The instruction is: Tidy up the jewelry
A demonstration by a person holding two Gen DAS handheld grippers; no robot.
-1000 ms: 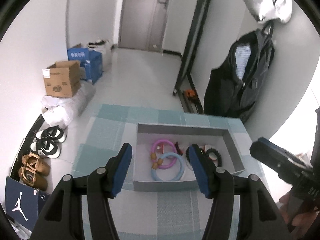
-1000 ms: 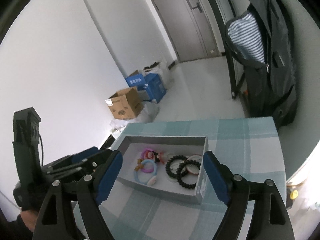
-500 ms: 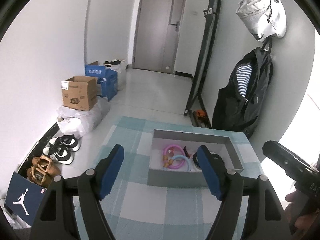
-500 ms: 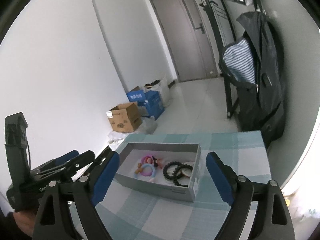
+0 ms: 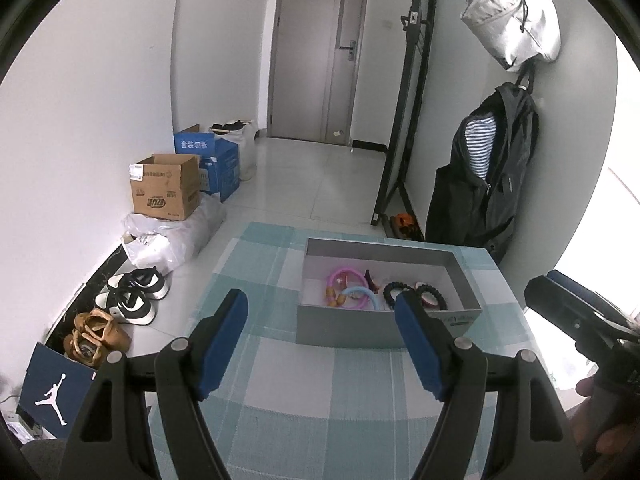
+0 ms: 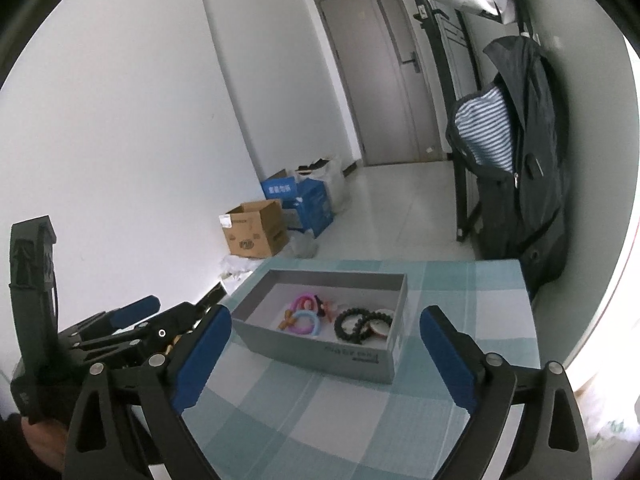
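Jaws first: both pairs are seen parted with nothing between them. On the left gripper a wide gap is held over bare checked cloth; on the right gripper the jaws are opening wider at this moment, and no jewelry is caught there either.

Beneath both tools the desk is seen, covered in a pale blue check, and no loose jewelry is spotted on the cloth in either view. A little farther on, the grey box is set on the desk, apart from both grippers. Inside it the jewelry is gathered: a pink ring toward the back left, a blue ring just in front of it, amber beads at its left edge, and two black beaded bracelets to the right.

Judged from this, the collecting looks largely done, with everything visible already in the box; whether any finer sorting is left cannot be told.

Now the views are compared. From the left wrist, shoes along the wall and a white bag hung high are shown, plus the right tool at the frame's edge. From the right wrist, the box's printed front corner and the left tool in a hand are offered instead. In both, cardboard boxes and a grey door are seen beyond.
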